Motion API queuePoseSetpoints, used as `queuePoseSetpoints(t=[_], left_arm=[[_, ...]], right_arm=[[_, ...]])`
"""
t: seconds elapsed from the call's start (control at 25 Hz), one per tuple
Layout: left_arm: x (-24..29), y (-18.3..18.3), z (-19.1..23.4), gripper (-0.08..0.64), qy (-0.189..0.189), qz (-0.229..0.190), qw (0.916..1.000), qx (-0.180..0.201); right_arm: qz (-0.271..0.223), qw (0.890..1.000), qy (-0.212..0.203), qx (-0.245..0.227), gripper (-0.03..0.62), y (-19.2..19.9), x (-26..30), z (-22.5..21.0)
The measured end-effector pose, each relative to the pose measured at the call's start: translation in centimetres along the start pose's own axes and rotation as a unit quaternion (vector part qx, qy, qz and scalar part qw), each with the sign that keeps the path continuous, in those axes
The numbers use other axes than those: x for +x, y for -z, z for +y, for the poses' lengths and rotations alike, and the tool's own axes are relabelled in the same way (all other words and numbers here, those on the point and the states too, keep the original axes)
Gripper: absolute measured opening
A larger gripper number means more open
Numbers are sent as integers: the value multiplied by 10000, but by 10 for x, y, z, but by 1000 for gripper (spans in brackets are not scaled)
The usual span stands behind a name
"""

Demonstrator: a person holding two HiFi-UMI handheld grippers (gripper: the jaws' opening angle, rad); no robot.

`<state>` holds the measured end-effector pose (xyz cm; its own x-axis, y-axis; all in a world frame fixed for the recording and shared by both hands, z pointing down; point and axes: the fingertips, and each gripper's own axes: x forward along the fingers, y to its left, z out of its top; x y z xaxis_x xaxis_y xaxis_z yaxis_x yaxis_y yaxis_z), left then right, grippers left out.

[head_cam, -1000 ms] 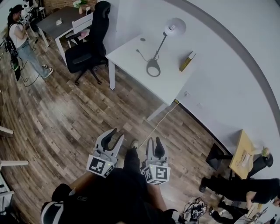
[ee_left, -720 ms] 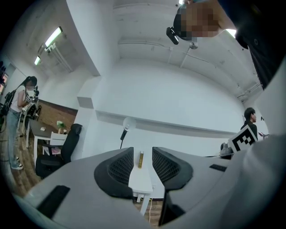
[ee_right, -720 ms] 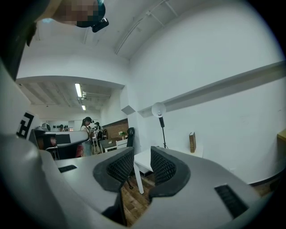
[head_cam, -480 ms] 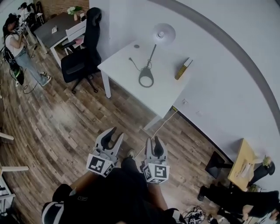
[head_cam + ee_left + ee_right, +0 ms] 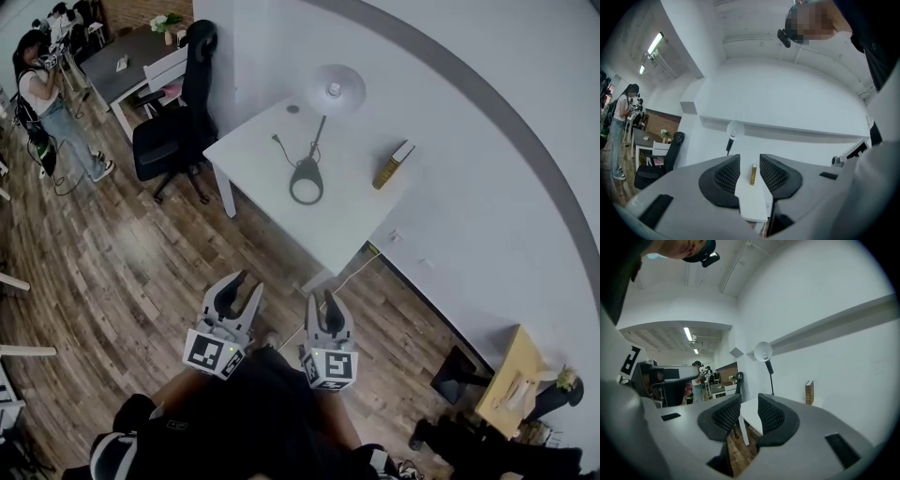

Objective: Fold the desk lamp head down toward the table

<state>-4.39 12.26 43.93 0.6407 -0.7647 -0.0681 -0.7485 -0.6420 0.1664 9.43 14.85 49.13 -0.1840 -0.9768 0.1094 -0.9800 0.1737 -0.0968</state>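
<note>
The white dome-headed desk lamp (image 5: 316, 141) is standing upright on the white table (image 5: 356, 211), upper centre. The left gripper (image 5: 240, 284) and right gripper (image 5: 322, 298), lower centre, are gaping partly open on nothing. Dark clothing (image 5: 234, 422) is covering their rear ends.

Lamp foot hidden up close, hinge too small from above.
In each gripper view the desk lamp (image 5: 734, 129) loses its foot behind a jaw of the left gripper (image 5: 749, 160) or the right gripper (image 5: 749, 400). In the head view its joints are too small to read, and a person (image 5: 506, 455) at lower right is cut off by the frame edge.
</note>
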Motion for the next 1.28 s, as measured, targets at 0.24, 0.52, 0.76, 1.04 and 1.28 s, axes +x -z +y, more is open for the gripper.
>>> queuePoseSetpoints(t=[0.24,0.52,0.76,1.04,1.28], left_arm=[[22,3,-1,132,-167,43,9998,-34],[44,0,10,133,-249,-6,9997,-73],[79,3,32,135,-209,20,9997,-118],[138,-2,74,141,-186,-25,9997,-183],[184,-12,115,146,-29,-20,9997,-255]], right_arm=[[58,9998,-167,-16,115,-4,22,-20],[82,9997,-210,11,115,-8,47,-32],[93,9998,-176,-16,115,-14,83,-43],[49,9998,-178,28,115,-29,145,-58],[30,10000,-72,-4,115,-45,200,-63]])
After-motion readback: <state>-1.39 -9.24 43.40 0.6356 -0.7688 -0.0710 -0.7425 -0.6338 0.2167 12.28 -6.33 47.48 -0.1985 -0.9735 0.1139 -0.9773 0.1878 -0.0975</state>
